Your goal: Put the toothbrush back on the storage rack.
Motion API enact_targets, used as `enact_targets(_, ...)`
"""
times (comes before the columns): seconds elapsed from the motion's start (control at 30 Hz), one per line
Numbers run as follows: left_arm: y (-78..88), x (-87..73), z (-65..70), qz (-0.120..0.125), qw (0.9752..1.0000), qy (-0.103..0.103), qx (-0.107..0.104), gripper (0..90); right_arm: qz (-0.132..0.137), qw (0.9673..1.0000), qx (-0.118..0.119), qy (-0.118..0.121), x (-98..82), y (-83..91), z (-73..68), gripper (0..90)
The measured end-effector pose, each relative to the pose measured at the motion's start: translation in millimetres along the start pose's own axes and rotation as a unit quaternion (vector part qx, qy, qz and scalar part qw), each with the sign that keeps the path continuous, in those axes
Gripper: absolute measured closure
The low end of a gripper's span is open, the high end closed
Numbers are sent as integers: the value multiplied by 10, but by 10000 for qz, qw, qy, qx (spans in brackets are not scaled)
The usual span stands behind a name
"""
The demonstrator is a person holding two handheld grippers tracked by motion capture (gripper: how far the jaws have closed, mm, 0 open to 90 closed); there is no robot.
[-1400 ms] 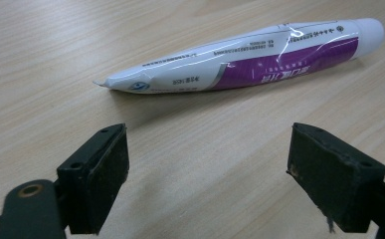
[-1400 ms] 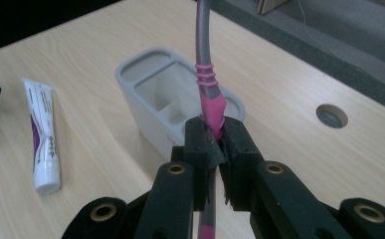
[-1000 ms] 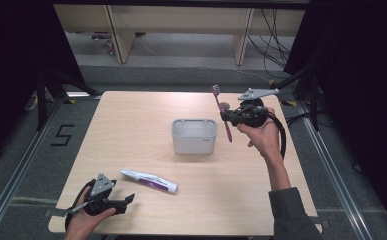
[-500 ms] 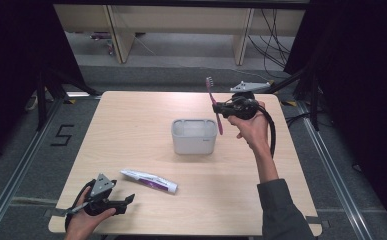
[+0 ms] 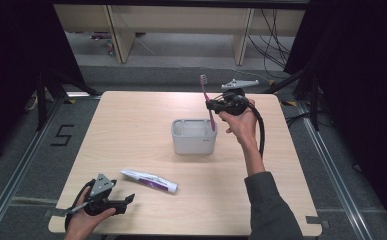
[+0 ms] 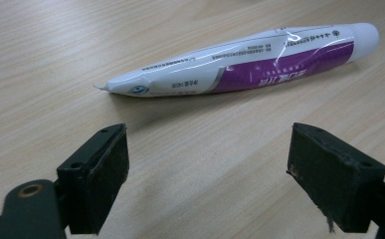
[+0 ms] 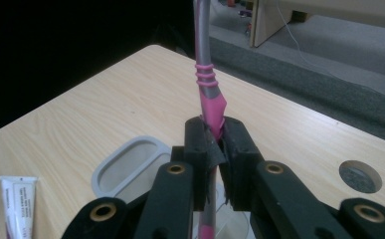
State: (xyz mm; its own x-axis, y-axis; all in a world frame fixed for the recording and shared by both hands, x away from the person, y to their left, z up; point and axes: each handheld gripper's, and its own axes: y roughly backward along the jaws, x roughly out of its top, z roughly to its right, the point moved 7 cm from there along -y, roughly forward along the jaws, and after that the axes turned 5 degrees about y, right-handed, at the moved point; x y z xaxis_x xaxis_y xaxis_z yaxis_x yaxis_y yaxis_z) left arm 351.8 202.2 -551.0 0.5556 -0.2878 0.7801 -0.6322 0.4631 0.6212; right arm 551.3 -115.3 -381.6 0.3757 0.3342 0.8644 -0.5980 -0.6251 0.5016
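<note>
Two hand-held grippers: right (image 5: 212,106) pinching toothbrush (image 5: 205,95) over holder's (image 5: 193,142) rim, left (image 5: 123,202) spread near table edge (image 5: 181,231).

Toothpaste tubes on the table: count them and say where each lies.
1. The toothpaste tube lies flat on the table's near side, in front of the open left claw.
</note>
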Motion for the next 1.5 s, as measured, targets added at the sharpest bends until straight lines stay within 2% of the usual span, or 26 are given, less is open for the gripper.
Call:
enact_targets(0.17, -5, 10, 3, 64, 10000, -11, -17, 159, -56, 9999, -31, -102, -28, -66, 8, 831)
enact_targets(0.3, -4, 16, 4, 95, 10000, -7, -6, 160, -12, 9999, -124, -14, -56, -102, 52, 831)
enact_targets(0.33, -2, 12, 5, 61, 10000, -17, -28, 159, -57, 9999, -69, -92, -68, -103, 42, 831)
enact_targets(0.53, -1, 5, 10, 42, 10000, 13, -16, 160, -112, 9998, -99, -87, -149, -143, 68, 831)
enact_targets(0.57, -1, 7, 6, 45, 10000, -15, -20, 160, -126, 9997, -74, -177, -160, -150, 54, 831)
enact_targets(0.67, -6, 14, 2, 68, 10000, -20, -17, 160, -99, 9999, -56, -67, -172, -167, 52, 831)
enact_targets(0.7, -3, 10, 4, 54, 10000, -37, -22, 159, -112, 9998, -47, -164, -182, -171, 34, 831)
enact_targets(0.73, 2, 4, 8, 22, 10000, -2, -8, 159, -113, 9999, -95, 13, -193, -180, 57, 831)
enact_targets(0.8, -2, 12, 5, 58, 10000, -16, -18, 160, -167, 9996, -66, -205, -222, -189, 31, 830)
enact_targets(0.83, -3, 14, 5, 65, 10000, -20, -22, 160, -157, 9998, -83, -81, -231, -195, 60, 831)
enact_targets(0.87, -2, 13, 7, 65, 10000, -24, -24, 159, -136, 9998, -73, -149, -249, -207, 47, 830)
enact_targets(0.9, -1, 7, 8, 46, 10000, -5, -16, 159, -168, 9998, -112, -49, -263, -205, 72, 831)
enact_targets(0.93, -5, 9, 6, 60, 10000, -13, -15, 159, -173, 9997, -76, -172, -281, -210, 61, 830)
enact_targets(1.0, -8, 13, 2, 63, 10000, -26, -14, 159, -199, 9996, -87, -182, -307, -213, 70, 830)
enact_targets(1.03, -6, 14, -17, 39, 9999, -152, 11, 160, -244, 9995, -74, -189, -320, -211, 71, 830)
enact_targets(1.07, -7, 10, 8, 58, 10000, -4, 3, 159, -153, 9996, -90, -211, -328, -228, 71, 830)
enact_targets(1.1, -3, 5, 11, 39, 10000, 9, -15, 159, -213, 9995, -73, -223, -342, -221, 69, 830)
enact_targets(1.13, -12, 15, -7, 76, 9999, -69, 11, 159, -243, 9992, -111, -300, -356, -214, 60, 830)
enact_targets(1.17, -9, 16, -5, 65, 9999, -86, -19, 160, -149, 9997, -101, -165, -361, -233, 84, 830)
enact_targets(1.2, -7, 14, -18, 41, 9999, -154, 16, 160, -179, 9995, -59, -240, -382, -232, 76, 830)
enact_targets(1.23, -5, 8, 8, 40, 10000, -3, 9, 159, -169, 9997, -86, -182, -395, -239, 86, 830)
enact_targets(1.3, -2, 5, 11, 20, 10000, -7, -6, 160, -200, 9993, -80, -307, -424, -235, 79, 830)
enact_targets(1.33, -5, 8, -4, 23, 10000, -44, 38, 159, -246, 9990, -79, -353, -444, -230, 85, 830)
enact_targets(1.37, -15, 26, -28, 81, 9997, -234, 15, 159, -186, 9993, -87, -325, -446, -241, 93, 830)
enact_targets(1.43, -1, 4, 0, -9, 10000, -95, -15, 160, -177, 9996, -67, -227, -460, -237, 103, 830)
enact_targets(1.5, -8, 11, -6, 34, 9999, -96, 2, 160, -169, 9993, -57, -335, -469, -229, 79, 830)
